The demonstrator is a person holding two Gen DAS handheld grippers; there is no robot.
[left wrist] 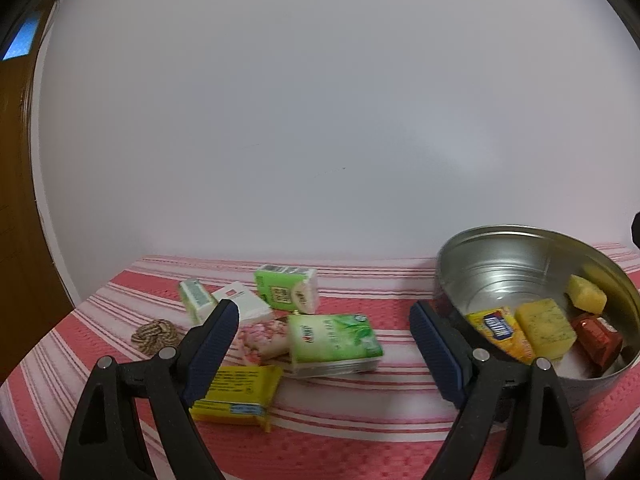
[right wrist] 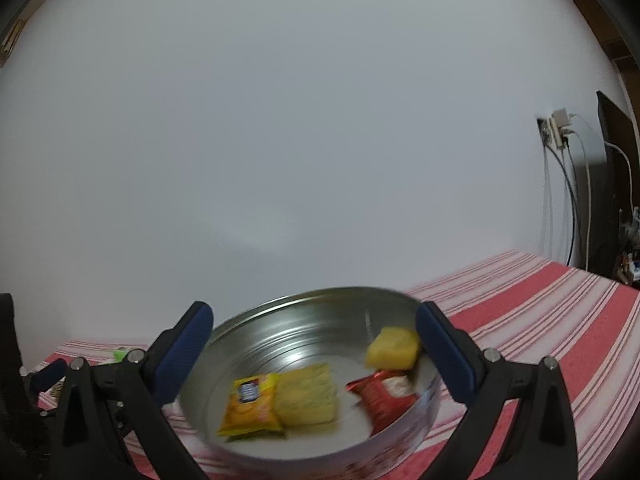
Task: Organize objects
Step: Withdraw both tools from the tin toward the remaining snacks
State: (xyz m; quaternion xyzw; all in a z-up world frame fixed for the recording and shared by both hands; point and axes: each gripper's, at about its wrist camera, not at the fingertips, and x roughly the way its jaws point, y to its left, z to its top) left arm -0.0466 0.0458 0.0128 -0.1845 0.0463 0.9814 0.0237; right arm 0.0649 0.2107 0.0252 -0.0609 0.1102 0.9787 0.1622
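Table: the table (left wrist: 360, 432) was covered by a woven cloth with a dimpled texture, striped red, pink and white, set against a plain white wall.
Tin: a round, shallow metal tin (left wrist: 500, 264), shiny with ridged rings inside, stood on the right of the cloth in the left wrist view.
Tin contents: a glossy yellow snack packet (right wrist: 250, 404), a flat, porous yellow sponge (right wrist: 306, 396), a smaller yellow sponge block (right wrist: 394, 348) and a crinkled red foil packet (right wrist: 380, 394) lay inside.
Loose items: left of the tin, a green tissue pack (left wrist: 332, 342) lay flat, a pink floral pack (left wrist: 264, 338) just beside it, a green-and-white carton (left wrist: 286, 288) behind, a white pack (left wrist: 244, 300) and a slim pale green box (left wrist: 196, 298) further left.
Front item: a flat yellow wrapped packet (left wrist: 240, 394) lay nearest the camera, partly behind the left jaw.
Rope: a small knot of braided tan cord (left wrist: 156, 336) sat at the far left.
Left gripper: the left gripper (left wrist: 324, 344), black with ribbed blue pads, had its jaws spread wide and held nothing, above the loose packs.
Right gripper: the right gripper (right wrist: 314, 352) also had its jaws wide apart, empty, flanking the tin in its view; contact with the rim could not be told.
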